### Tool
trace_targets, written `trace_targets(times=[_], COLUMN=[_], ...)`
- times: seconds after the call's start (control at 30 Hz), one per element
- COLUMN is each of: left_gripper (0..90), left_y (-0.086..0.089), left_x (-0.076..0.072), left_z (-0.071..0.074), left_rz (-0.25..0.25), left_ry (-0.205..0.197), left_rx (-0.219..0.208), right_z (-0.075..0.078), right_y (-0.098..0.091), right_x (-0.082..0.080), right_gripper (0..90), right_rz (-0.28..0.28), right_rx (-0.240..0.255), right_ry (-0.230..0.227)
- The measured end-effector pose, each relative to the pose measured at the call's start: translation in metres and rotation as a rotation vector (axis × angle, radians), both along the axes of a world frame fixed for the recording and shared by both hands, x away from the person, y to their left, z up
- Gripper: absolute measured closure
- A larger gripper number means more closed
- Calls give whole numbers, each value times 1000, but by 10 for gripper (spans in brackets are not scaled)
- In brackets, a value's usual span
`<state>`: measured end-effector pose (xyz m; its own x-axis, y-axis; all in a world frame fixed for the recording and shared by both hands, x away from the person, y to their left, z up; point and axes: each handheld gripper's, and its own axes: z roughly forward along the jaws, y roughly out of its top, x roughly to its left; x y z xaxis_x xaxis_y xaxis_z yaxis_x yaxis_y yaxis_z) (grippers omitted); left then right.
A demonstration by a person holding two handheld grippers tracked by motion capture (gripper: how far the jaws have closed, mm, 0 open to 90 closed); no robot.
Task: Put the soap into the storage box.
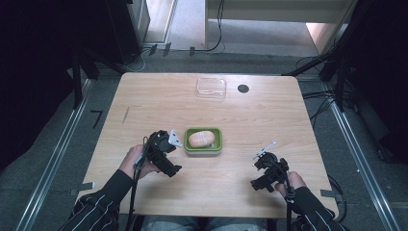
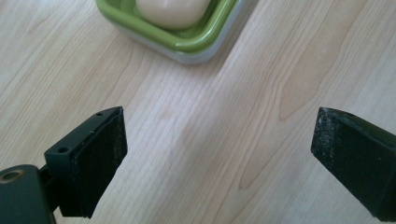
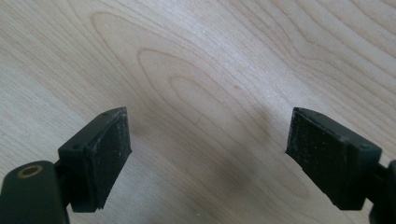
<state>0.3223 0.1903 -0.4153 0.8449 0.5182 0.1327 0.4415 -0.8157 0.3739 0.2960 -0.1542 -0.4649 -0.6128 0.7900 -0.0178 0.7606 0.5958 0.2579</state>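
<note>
- Pale wood grain runs across the table (image 1: 250,115), which stands on a grey floor with dark stands and cables around it.
- Near the table's middle sits a green dish (image 1: 203,140) with a pale, rounded bar of soap (image 1: 201,138) lying inside it.
- My left gripper (image 1: 174,142) is just beside that dish, at its 9 o'clock in the high view; I cannot tell whether it touches the rim.
- Along my left jaws, the dish (image 2: 196,39) sits at 12 o'clock with the soap (image 2: 170,11) in it, and bare wood lies between my pads (image 2: 105,158).
- Both left jaws stand wide apart, released, holding nothing.
- My right gripper (image 1: 263,153) is at about 4 o'clock from the dish, well apart from it.
- Its jaws are also spread wide, with plain wood between them and nothing held.
- At the far edge, 12 o'clock from the dish, lies a clear plastic lid (image 1: 211,87), and a small dark round hole (image 1: 243,88) is just beside it at 3 o'clock.
</note>
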Motion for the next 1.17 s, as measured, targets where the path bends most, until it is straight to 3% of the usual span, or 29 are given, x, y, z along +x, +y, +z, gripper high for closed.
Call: trace_targets(times=[0.43,0.63,1.17], left_gripper=[39,38,37], left_y=[18,22,30], left_x=[-19,-23,-33], left_z=[-8,-9,-18], left_rz=[21,28,33], left_ry=[12,9,48], left_rx=[18,19,44], right_z=[0,0,0], right_y=[0,-1,-2], right_x=[0,0,0], right_gripper=[142,142,141], right_rz=[-1,-4,0], right_rx=[-2,-2,-9], right_ry=[-2,-3,-3])
